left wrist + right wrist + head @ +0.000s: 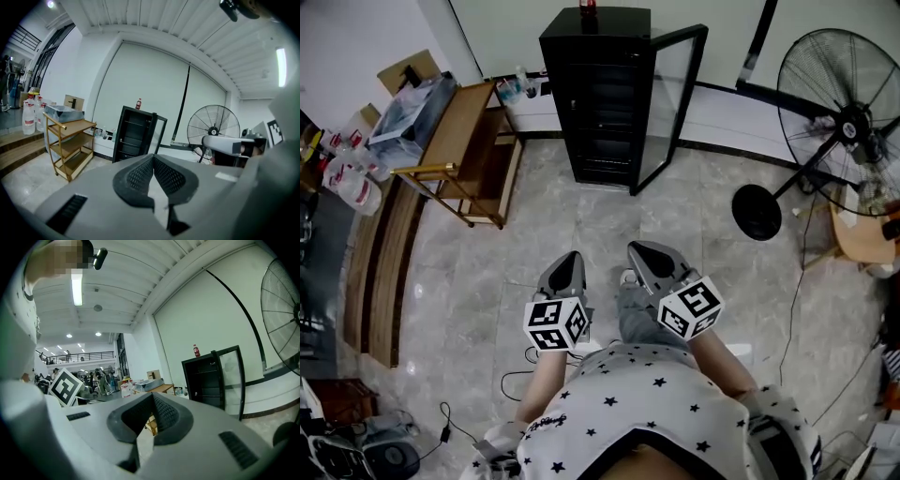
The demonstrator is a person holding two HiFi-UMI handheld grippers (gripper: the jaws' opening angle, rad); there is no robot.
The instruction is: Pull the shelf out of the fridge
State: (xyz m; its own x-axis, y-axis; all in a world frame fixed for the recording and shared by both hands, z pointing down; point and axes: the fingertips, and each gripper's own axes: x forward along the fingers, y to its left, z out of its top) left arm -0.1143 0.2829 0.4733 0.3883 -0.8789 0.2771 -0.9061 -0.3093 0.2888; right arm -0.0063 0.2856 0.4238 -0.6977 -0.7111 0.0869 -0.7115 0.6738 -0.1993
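A black fridge stands on the floor well ahead of me, its glass door swung open to the right. Thin wire shelves show inside it in the left gripper view. Both grippers hang low in front of my body, far short of the fridge. The left gripper is shut with nothing between its pads. Beside it, the right gripper is also shut and empty, and its view shows the fridge and the door off to the right.
A wooden trolley with a plastic tray stands left of the fridge. A large pedestal fan is at the right. A red bottle sits on the fridge top. Water jugs and a wooden step line the left. Cables lie near my feet.
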